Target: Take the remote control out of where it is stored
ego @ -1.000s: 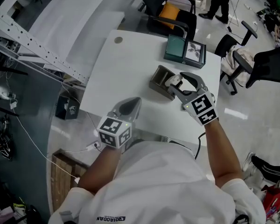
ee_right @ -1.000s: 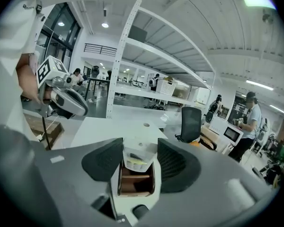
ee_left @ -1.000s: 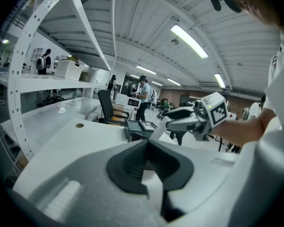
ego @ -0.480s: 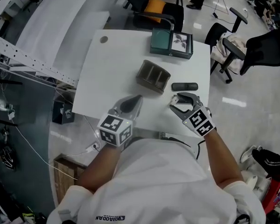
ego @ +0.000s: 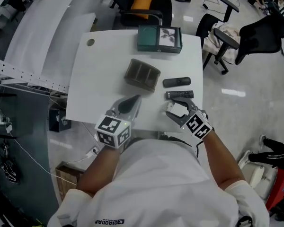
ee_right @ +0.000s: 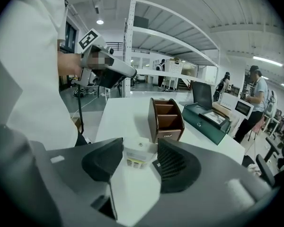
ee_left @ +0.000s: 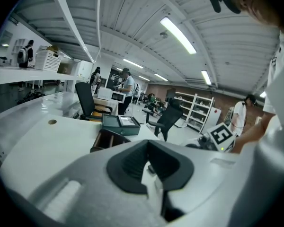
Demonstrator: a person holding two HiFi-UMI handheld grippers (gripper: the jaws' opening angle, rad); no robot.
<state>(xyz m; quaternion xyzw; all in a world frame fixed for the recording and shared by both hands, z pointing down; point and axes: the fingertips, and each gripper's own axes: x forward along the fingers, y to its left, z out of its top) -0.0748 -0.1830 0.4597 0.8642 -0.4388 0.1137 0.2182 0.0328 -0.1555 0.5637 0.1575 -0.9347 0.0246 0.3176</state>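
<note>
1. Tabletop: white and carries everything. The person stands at its near edge.
2. Green box: at the far edge, toward the far right corner. It seems to play no part in the job.
3. Brown organiser: about the middle of the tabletop. Its compartments look empty in the right gripper view. Judged to be the storage place.
4. Left gripper: over the near edge, fingers closed on nothing. It looks idle.
5. Right gripper: toward the near right corner, fingers clamped on a white labelled item.
6. First dark remote: lies flat by the right edge, beside the organiser and out of it.
7. Second dark remote: flat, on the near side of the first, between it and the right gripper.
8. White labelled item: small and pale, with a printed sticker facing the camera and both pads on its sides. I cannot tell whether it is a remote's back or something else.
9. Step in hand, as a judgement: both dark remotes are already out of storage, and the right gripper is carrying its item.
10. Next move likely calls for lowering the item flat onto bare tabletop by the near right corner. It should stay clear of the second dark remote, and only then should the fingers part.
</note>
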